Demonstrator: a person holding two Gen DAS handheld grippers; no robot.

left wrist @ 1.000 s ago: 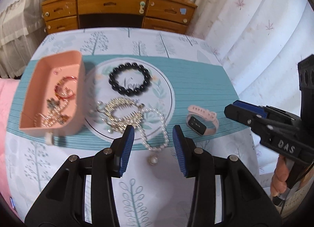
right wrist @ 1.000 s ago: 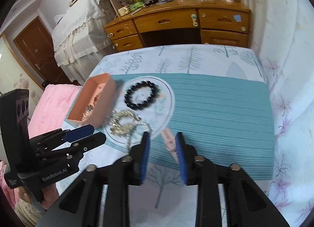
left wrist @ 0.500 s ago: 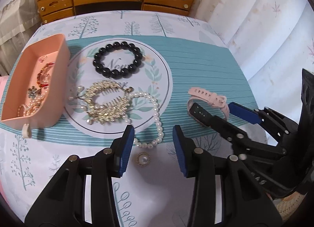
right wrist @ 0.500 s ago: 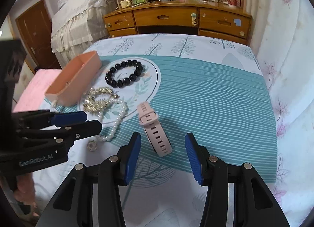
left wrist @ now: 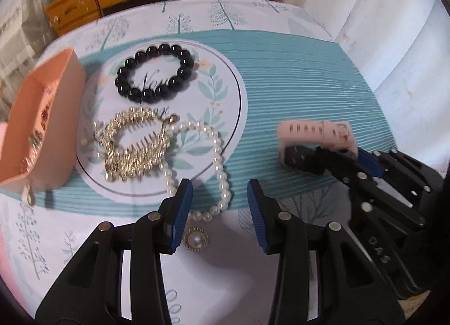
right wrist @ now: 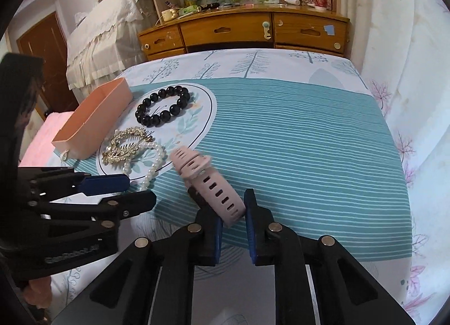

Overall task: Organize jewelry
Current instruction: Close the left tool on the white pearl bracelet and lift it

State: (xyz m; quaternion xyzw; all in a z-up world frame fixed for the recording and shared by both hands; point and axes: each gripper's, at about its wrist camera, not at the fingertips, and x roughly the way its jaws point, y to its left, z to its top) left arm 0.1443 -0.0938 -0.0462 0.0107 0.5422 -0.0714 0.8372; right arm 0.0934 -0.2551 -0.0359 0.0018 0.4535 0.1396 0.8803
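- The right gripper (right wrist: 233,225) is clamping the near end of the pink watch band (right wrist: 209,184); its jaws have just been closing, with the strap between the blue pads. Gripping one end is leaving the far end free, which appears slightly raised off the teal striped cloth (right wrist: 309,142).
- The left gripper (left wrist: 219,209) is hovering with its jaws apart and nothing pinched, straddling the near loop of the pearl necklace (left wrist: 218,161). This stance is probably lining up a pick on the necklace.
- A round pearl pendant (left wrist: 196,239) is lying just near of the necklace, beside the left pad.
- The gold hair comb (left wrist: 135,142) is overlapping the necklace, so lifting one may drag the other.
- The black bead bracelet (left wrist: 154,73) is sitting farther off, apart from both.
- The pink tray (left wrist: 64,116), at far left, is already holding several pieces and is likely the destination.
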